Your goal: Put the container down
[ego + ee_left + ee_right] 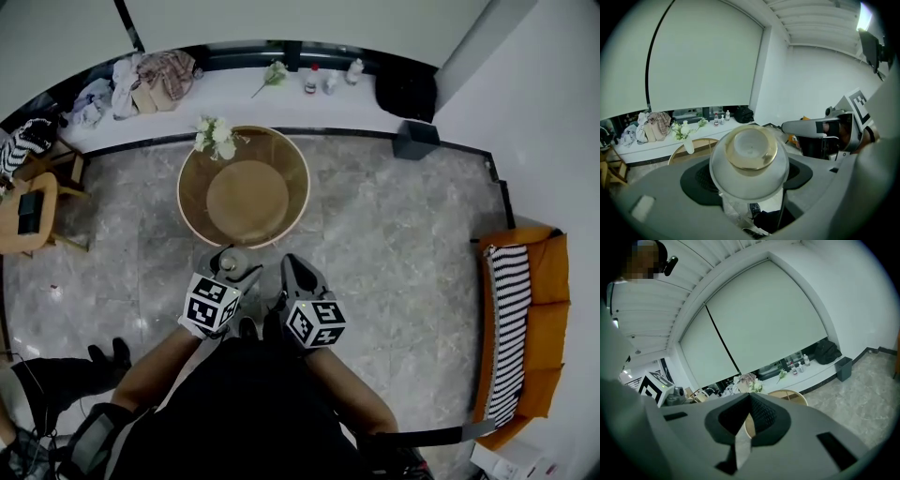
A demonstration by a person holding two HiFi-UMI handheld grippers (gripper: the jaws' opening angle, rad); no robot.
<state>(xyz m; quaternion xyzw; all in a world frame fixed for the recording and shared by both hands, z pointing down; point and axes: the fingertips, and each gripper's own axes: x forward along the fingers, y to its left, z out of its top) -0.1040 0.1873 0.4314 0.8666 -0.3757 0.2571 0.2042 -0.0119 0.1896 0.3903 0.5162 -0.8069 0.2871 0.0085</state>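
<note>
The round surface point(281, 169) stands on the grey floor point(394, 244), with flowers point(214, 134) at its far rim. Just short of its near rim, the left gripper point(228, 274) has its fingers grasping the gold-rimmed container point(749, 159), held in the air. The right gripper point(749, 413) is beside it, fingers clenched on nothing.

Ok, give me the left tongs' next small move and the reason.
Probably ease the left tongs forward over the round brown table: they are shut on the silver, gold-rimmed round container, held just short of the table's near edge.
</note>
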